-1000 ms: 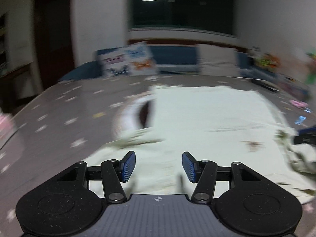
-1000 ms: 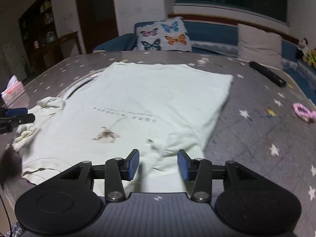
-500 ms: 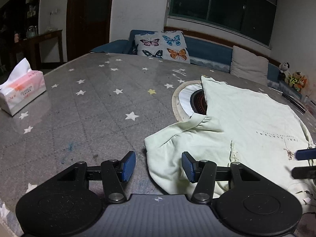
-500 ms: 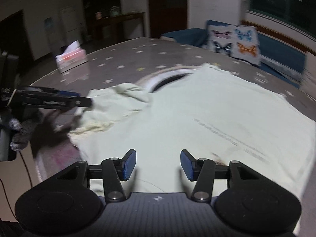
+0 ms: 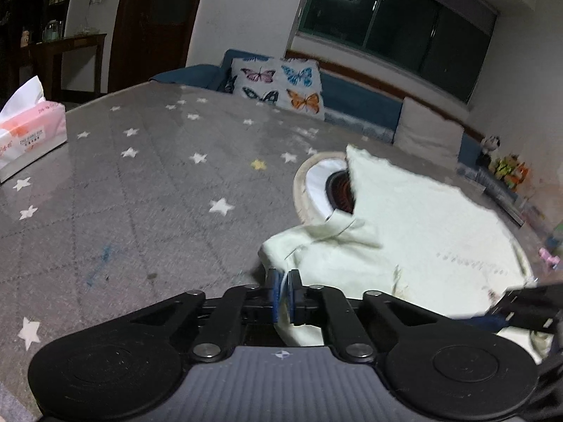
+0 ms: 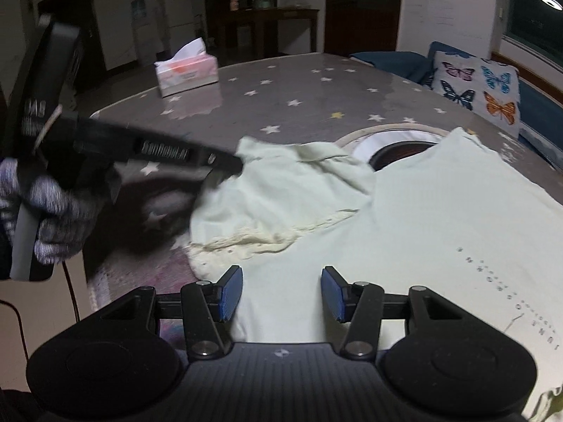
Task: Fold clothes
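We are pinching with the left gripper [image 5: 283, 290]: its blue pads are closed down to a thin sliver, with a fold of the pale green shirt [image 5: 415, 232] caught between them at the sleeve edge. From the right wrist view, the same left gripper [image 6: 225, 165] is reaching in from the left, held by our gloved left hand [image 6: 45, 211], tip buried in the bunched sleeve [image 6: 281, 190].

The right gripper [image 6: 281, 293] is sitting wide open, pads well apart, hovering just over the shirt's near body and gripping nothing; we cannot tell if the pads are touching the cloth.

The shirt [image 6: 440, 232] is lying mostly flat on the grey star-print table [image 6: 299, 105], its long axis running from near us away toward the sofa side. The crumpled sleeve is sticking out to the left, toward the tissue box side. A line of small dark printed text [image 6: 506, 281] is showing on the front, near the right edge of the right wrist view.

Beyond the sleeve, the shirt's far corner is partly covering a round inset burner [image 5: 327, 190] set into the table.

Farther out on the left, a pink tissue box [image 5: 28, 133] is standing on the table, well apart from the shirt. Past the table edge, a butterfly cushion [image 5: 281, 88] is leaning on the blue sofa [image 5: 362, 102], with a dark window [image 5: 397, 31] behind.
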A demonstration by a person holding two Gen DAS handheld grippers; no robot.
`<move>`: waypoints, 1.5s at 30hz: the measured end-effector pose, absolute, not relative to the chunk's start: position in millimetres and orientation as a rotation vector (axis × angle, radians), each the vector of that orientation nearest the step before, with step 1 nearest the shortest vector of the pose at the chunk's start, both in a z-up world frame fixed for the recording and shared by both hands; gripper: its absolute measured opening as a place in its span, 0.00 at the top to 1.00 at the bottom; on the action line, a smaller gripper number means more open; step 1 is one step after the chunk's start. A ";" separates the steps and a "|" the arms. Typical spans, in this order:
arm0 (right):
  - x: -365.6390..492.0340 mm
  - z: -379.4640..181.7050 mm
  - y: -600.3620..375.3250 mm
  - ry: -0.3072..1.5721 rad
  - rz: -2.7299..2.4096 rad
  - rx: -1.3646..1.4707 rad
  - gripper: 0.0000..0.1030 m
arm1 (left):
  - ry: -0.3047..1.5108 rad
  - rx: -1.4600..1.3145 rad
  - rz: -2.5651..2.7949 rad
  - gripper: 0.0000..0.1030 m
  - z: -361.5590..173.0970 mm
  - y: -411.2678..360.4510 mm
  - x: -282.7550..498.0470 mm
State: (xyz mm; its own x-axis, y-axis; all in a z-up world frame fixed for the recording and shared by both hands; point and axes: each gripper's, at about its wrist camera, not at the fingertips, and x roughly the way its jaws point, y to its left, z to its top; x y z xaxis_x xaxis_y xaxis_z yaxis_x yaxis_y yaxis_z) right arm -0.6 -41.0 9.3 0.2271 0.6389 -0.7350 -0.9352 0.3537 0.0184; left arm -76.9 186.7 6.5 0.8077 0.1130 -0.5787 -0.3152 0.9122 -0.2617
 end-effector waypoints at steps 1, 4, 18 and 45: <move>-2.7 8.0 -39.9 0.730 1.147 -0.488 0.51 | 0.573 -0.365 0.220 0.97 11.3 185.3 -78.2; -2.5 7.2 -42.9 0.733 1.146 -0.472 0.51 | 0.523 -0.367 0.170 0.98 25.0 177.3 -79.5; 20.5 13.6 -99.2 0.751 1.005 -0.389 0.51 | 0.543 -0.227 -0.213 0.98 29.6 104.2 -72.9; 109.5 27.6 -27.1 0.781 0.993 -0.226 0.68 | 0.647 -0.168 -0.164 0.95 3.8 115.1 -92.3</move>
State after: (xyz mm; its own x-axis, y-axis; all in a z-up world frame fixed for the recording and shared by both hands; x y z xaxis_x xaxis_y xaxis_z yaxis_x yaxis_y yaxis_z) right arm 109.5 -27.1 27.6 0.3058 0.6652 -0.6812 -0.8190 0.5486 0.1681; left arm -92.3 115.1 3.8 0.7860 -0.2039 -0.5836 0.0994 0.9735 -0.2062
